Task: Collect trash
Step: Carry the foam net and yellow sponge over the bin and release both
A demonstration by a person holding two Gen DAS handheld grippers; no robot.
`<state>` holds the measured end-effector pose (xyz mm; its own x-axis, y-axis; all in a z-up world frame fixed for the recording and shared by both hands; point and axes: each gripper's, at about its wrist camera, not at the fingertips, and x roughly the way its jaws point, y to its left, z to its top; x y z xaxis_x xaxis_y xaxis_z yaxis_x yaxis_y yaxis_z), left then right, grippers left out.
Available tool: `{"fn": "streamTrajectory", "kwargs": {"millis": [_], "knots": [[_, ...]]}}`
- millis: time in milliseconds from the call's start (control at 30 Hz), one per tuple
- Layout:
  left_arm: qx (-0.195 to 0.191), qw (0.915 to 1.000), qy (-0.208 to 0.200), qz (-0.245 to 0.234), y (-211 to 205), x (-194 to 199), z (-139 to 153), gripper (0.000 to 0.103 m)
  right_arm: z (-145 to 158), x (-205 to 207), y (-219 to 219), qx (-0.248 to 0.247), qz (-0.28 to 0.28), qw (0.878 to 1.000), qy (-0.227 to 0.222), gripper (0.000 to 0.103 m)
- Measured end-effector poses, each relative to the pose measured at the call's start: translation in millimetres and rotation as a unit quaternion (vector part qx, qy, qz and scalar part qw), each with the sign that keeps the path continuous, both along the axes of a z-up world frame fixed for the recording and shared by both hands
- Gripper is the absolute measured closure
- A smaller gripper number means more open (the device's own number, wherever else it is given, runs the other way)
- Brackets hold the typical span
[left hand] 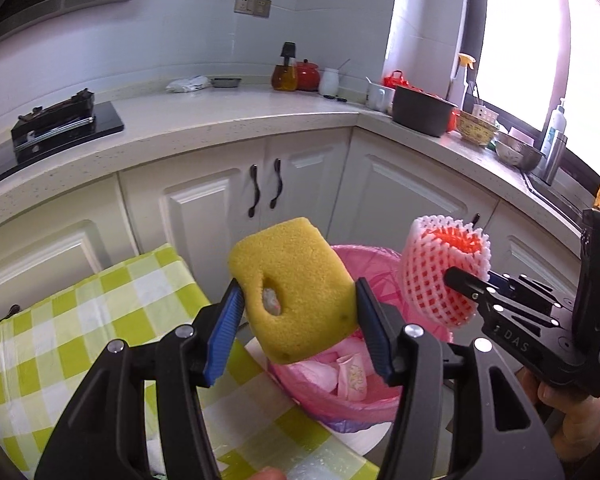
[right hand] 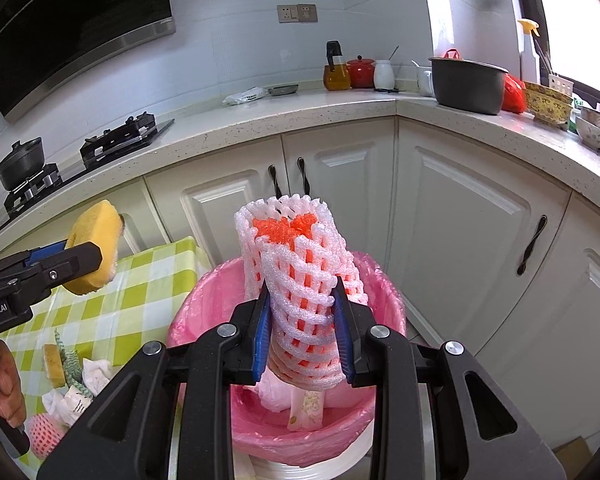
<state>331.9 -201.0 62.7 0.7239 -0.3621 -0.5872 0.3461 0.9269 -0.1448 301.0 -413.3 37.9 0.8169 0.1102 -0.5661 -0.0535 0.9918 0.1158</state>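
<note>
Your left gripper (left hand: 298,304) is clamped on a yellow sponge (left hand: 292,288): both blue pads touch its sides, and it hangs tilted above the near rim of the bin (left hand: 380,258). Your right gripper (right hand: 302,318) is clamped on a foam net (right hand: 300,268), white mesh over orange, which stands nearly upright over the middle of the bin. The bin carries a pink liner and already holds crumpled pink and white wrappers; it stands on the floor just beside the corner of the table (left hand: 80,320).

Table: green-and-white check cloth. Near its bin-side edge lie another sponge (right hand: 53,364), crumpled tissues (right hand: 96,372) and a second net (right hand: 44,434).

Room: an L-shaped pale speckled counter (right hand: 300,114) over white cabinets with dark handles. On it, a gas hob (right hand: 120,140) at the left, an oil bottle (right hand: 337,70) and red pot (right hand: 361,72) at the back corner, and a grey pot (right hand: 470,86) on the window side. A black hood hangs over the hob.
</note>
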Motion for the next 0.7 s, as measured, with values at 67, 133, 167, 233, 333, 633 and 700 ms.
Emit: {"fn": "streamTrajectory", "kwargs": {"millis": [67, 133, 167, 233, 333, 633, 700], "knots": [[-0.001, 1.0, 0.004, -0.006, -6, 3, -2, 0.048, -2, 3, -5, 0.002, -0.003, 1.0, 0.002, 0.075], [-0.002, 0.9999, 0.008, -0.013, -12, 6, -4, 0.048, -3, 5, -8, 0.004, -0.005, 1.0, 0.003, 0.074], [-0.002, 0.9998, 0.009, -0.016, -15, 8, -6, 0.048, -3, 6, -10, 0.005, -0.005, 1.0, 0.004, 0.074], [-0.002, 0.9997, 0.011, -0.022, -20, 11, -8, 0.047, -4, 7, -13, 0.006, -0.008, 1.0, 0.003, 0.073], [-0.001, 0.9995, 0.014, -0.027, -27, 16, -9, 0.047, -3, 8, -17, 0.007, -0.013, 1.0, 0.003, 0.072], [-0.008, 0.9993, 0.019, -0.03, -40, 24, -10, 0.028, 1, 13, -26, 0.007, -0.014, 1.0, 0.002, 0.057], [-0.01, 0.9993, 0.019, -0.03, -40, 24, -9, 0.027, 1, 12, -27, 0.006, -0.016, 1.0, 0.0, 0.055]]}}
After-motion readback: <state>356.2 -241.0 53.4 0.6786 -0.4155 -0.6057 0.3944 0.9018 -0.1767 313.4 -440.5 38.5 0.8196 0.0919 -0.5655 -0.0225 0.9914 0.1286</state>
